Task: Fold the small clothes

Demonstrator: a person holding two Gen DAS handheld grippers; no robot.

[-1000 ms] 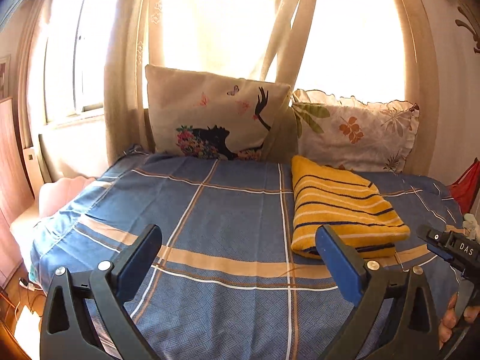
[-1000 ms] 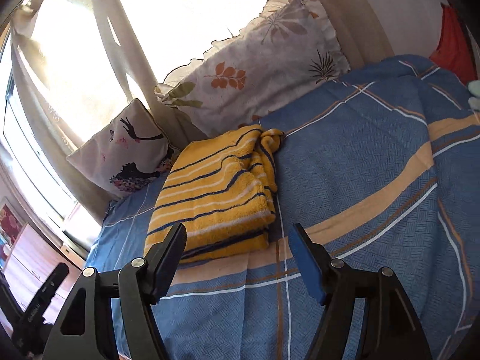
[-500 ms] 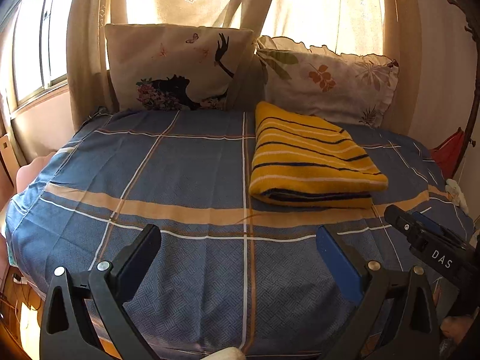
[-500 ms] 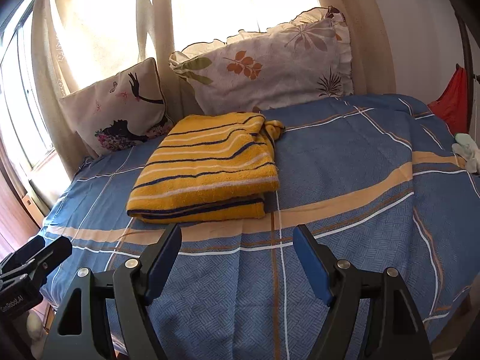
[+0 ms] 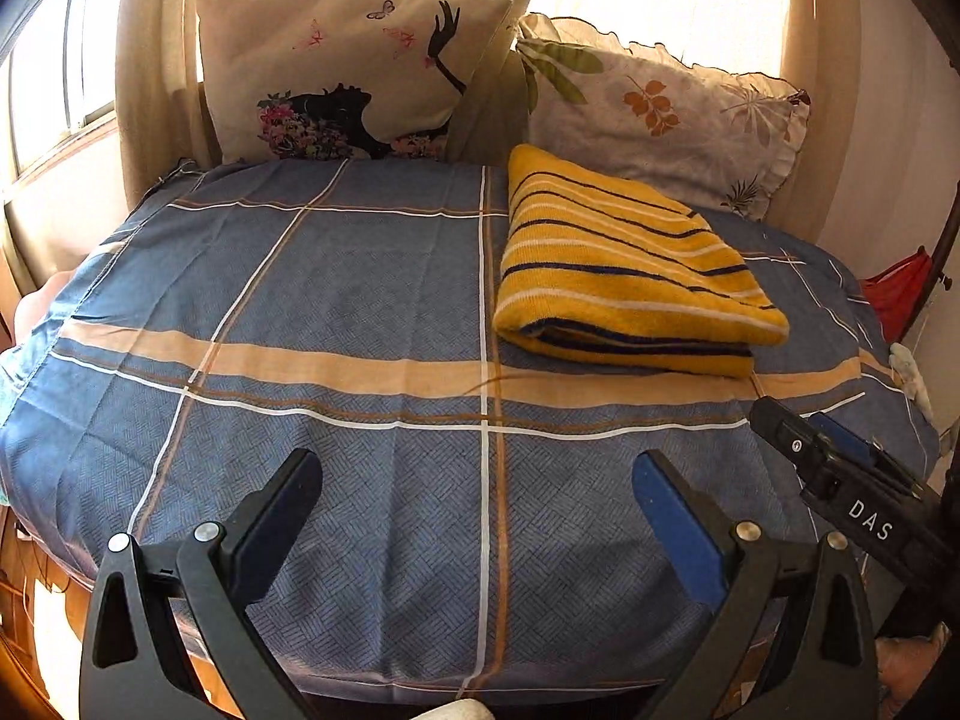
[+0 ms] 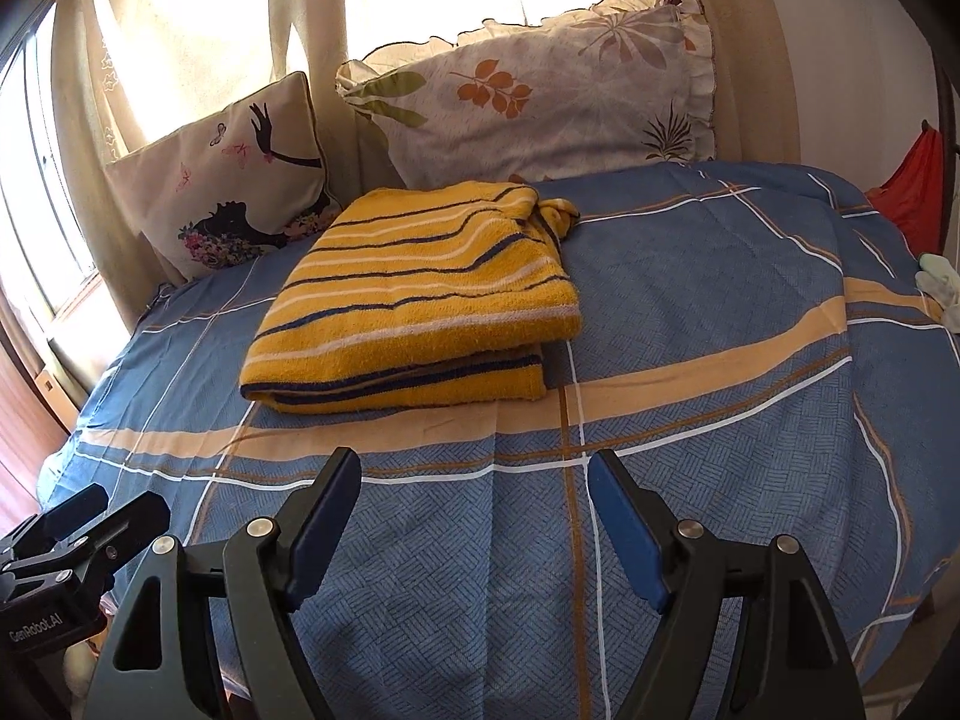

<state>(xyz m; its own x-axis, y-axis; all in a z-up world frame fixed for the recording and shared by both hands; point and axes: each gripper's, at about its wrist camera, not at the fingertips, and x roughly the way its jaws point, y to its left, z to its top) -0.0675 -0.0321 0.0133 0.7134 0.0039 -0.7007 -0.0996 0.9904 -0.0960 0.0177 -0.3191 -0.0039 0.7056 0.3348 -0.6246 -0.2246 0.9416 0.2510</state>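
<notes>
A folded yellow garment with dark and white stripes [image 5: 624, 276] lies flat on the blue checked bed sheet [image 5: 360, 276], toward the back right; in the right wrist view the garment [image 6: 420, 300] sits centre left. My left gripper [image 5: 477, 480] is open and empty, above the front part of the bed, well short of the garment. My right gripper [image 6: 474, 480] is open and empty, also near the bed's front edge, short of the garment. The right gripper's body [image 5: 840, 480] shows at the right of the left wrist view.
Two pillows lean against the curtained window at the head of the bed: a silhouette-print one [image 5: 348, 72] and a leaf-print one [image 5: 660, 114]. A red cloth [image 6: 912, 192] hangs at the right. A pale small cloth [image 6: 939, 282] lies at the bed's right edge.
Both grippers have pulled back from the garment toward the front edge of the bed and levelled out. The garment lies still. Both stay open.
</notes>
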